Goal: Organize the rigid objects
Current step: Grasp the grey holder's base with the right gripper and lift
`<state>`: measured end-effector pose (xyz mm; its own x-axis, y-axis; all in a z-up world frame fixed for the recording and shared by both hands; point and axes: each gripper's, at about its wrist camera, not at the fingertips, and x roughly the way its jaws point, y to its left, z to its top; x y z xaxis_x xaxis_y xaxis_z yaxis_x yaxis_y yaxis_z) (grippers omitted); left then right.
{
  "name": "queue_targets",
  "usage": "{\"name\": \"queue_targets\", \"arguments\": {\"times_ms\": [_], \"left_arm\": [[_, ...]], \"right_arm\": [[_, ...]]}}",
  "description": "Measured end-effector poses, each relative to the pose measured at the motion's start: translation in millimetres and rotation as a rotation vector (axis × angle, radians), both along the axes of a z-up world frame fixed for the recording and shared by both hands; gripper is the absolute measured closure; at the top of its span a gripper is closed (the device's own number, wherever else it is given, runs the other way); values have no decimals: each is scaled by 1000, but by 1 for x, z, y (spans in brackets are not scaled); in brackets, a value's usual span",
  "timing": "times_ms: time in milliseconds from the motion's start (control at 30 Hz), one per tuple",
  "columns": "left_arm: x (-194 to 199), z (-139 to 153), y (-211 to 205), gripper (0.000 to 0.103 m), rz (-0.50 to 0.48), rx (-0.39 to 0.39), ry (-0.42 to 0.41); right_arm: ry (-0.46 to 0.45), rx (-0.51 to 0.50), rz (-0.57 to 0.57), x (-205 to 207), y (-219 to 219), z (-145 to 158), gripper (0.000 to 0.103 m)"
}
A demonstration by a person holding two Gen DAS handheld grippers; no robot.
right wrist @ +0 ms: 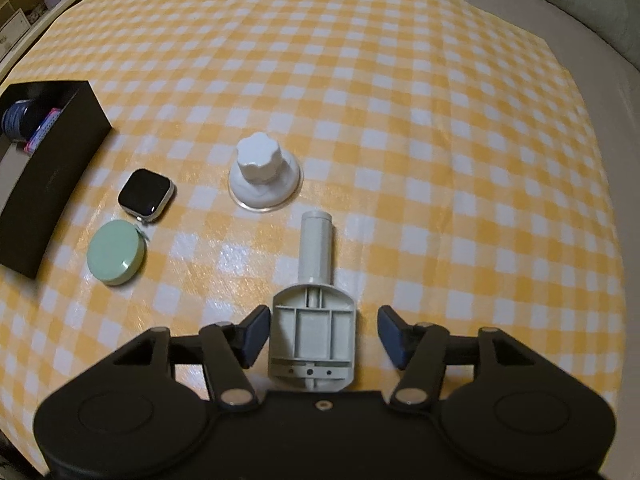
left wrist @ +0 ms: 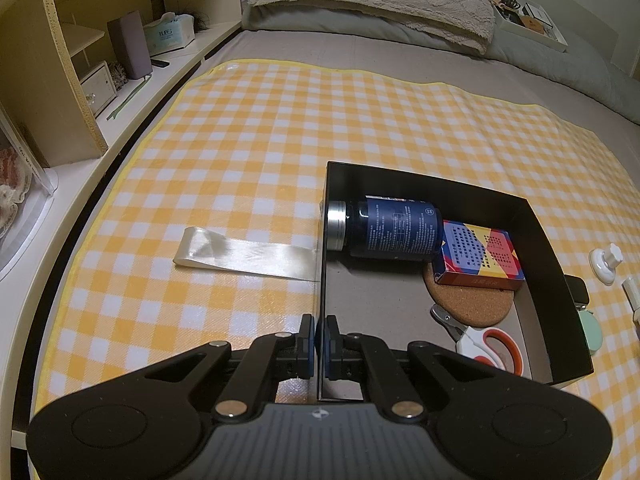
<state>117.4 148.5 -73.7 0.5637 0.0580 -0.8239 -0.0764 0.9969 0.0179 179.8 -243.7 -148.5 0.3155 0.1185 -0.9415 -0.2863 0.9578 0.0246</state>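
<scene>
We're working on a bed covered w/ a yellow-and-white checked mat (left wrist: 248, 128). Our left gripper (left wrist: 320, 344) is pinched tight on the near-left wall of the black box (left wrist: 540, 236), one pad inside, one outside. In the box: a dark blue bottle (left wrist: 394, 228) lying on its side w/ its silver cap toward the left wall, a colourful card pack (left wrist: 478, 256) touching the bottle's base, a cork coaster (left wrist: 470, 300) partly under the pack, and orange-handled scissors (left wrist: 490, 346) at the near-right corner. A cream ribbon (left wrist: 244, 256) lies flat on the mat, its end touching the box's left wall from outside.

Our right gripper (right wrist: 318, 336) points steeply down, jaws about half-wide, straddling a grey plastic tool (right wrist: 314, 320) that lies on the mat. The tool's flat ribbed body sits between the pads; left pad is just beside it, right pad clearly apart – no grip. Its tube end points away from us toward a white suction-cup knob (right wrist: 264, 178). Left of that: a smartwatch body (right wrist: 146, 194) and a round mint-green case (right wrist: 116, 252), both just beside the box's right wall.
</scene>
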Motion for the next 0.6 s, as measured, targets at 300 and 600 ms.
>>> {"name": "queue_targets", "arguments": {"times_ms": [300,600], "left_arm": [[0,0,0,98,0,-1,0],[0,0,0,98,0,-1,1]], "right_arm": [[37,-2,19,0,5,-12,55],[-4,53,-11,6,6,0,56]]}}
